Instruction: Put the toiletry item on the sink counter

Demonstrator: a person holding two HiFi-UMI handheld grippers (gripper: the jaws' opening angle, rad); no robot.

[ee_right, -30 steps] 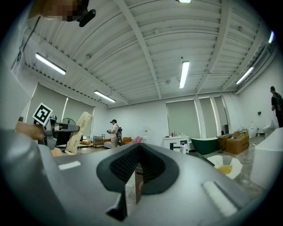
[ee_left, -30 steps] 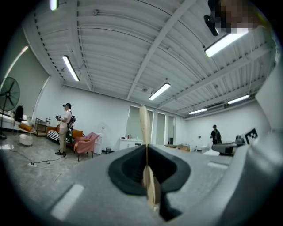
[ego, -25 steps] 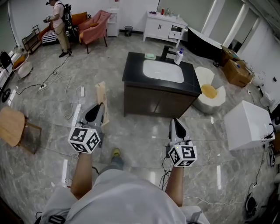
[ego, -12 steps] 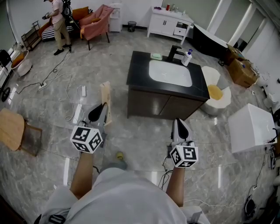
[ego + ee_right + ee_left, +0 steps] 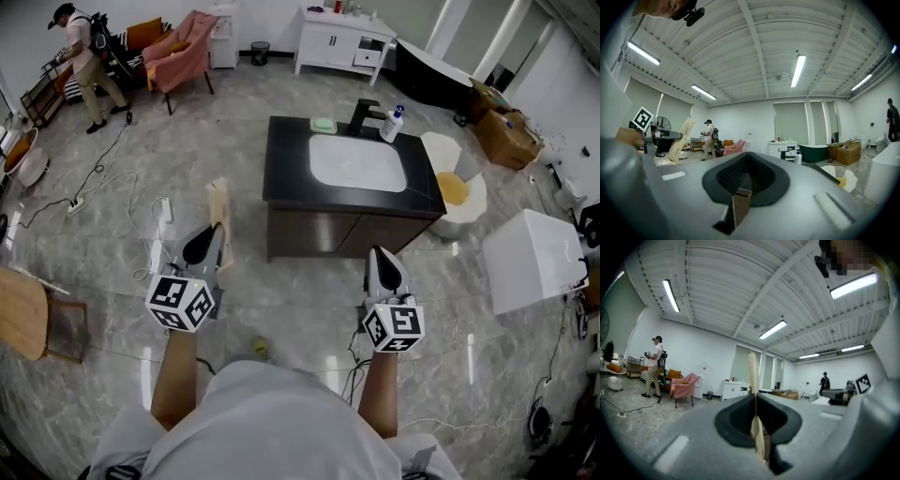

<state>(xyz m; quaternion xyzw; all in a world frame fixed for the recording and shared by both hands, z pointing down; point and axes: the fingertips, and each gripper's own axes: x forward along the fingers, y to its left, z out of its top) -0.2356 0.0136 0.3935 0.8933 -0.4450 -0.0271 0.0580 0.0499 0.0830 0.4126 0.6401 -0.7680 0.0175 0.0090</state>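
My left gripper (image 5: 212, 236) pinches the flat tan toiletry pack (image 5: 218, 201) edge-on, with its long axis pointing away from me. The black-topped sink counter (image 5: 284, 161) lies farther off, to its right. My right gripper (image 5: 379, 266) has its jaws pressed together on nothing.

The person wears a pale grey short-sleeved shirt (image 5: 251, 422). The left gripper (image 5: 214, 234) and right gripper (image 5: 378, 257) are grey, black-padded, each bearing a cube (image 5: 180, 300) of black-and-white square markers
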